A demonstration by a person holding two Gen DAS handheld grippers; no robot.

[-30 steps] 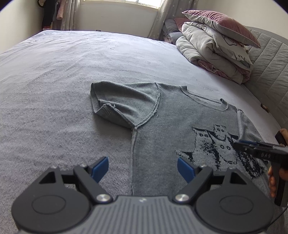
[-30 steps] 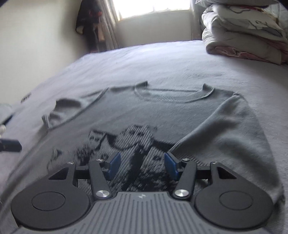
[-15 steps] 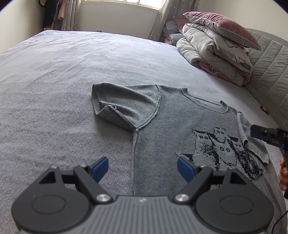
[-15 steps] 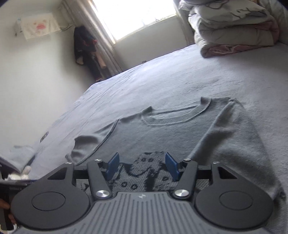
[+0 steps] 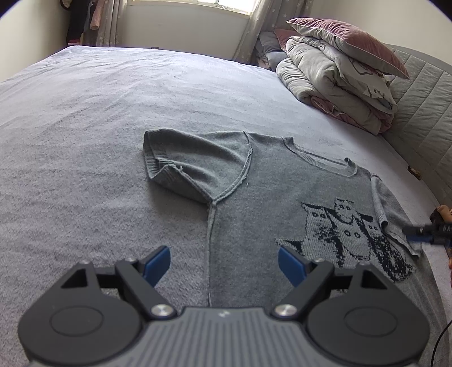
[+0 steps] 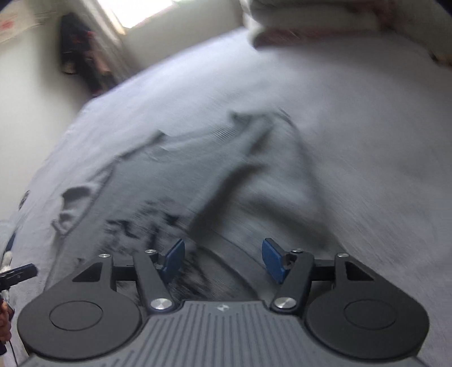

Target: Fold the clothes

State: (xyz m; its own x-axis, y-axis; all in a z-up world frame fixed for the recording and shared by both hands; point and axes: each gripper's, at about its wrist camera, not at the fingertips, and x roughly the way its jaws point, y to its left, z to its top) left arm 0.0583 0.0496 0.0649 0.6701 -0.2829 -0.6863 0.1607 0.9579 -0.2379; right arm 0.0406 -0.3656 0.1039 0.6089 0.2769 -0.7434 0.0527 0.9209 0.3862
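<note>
A grey knitted short-sleeved top (image 5: pixel 254 197) with a dark building pattern (image 5: pixel 347 231) lies flat on the bed, its right sleeve folded in over the front. My left gripper (image 5: pixel 224 262) hovers open above the top's left side seam, nothing between its blue pads. In the blurred right wrist view the same top (image 6: pixel 197 183) lies ahead, and my right gripper (image 6: pixel 223 257) is open over the folded-in sleeve and pattern. The right gripper's tip (image 5: pixel 423 233) also shows at the right edge of the left wrist view, beside the folded sleeve.
A grey bed cover (image 5: pixel 113 113) spreads wide to the left and far side. Stacked quilts and a mauve pillow (image 5: pixel 344 70) sit at the head by a padded headboard (image 5: pixel 423 98). Clothes hang by the window (image 5: pixel 84 19). The left gripper's tip (image 6: pixel 17 275) shows at far left.
My right gripper has opened wider and swung to the right, off the top's pattern toward the folded sleeve; its view is now blurred. The left gripper has barely moved.
</note>
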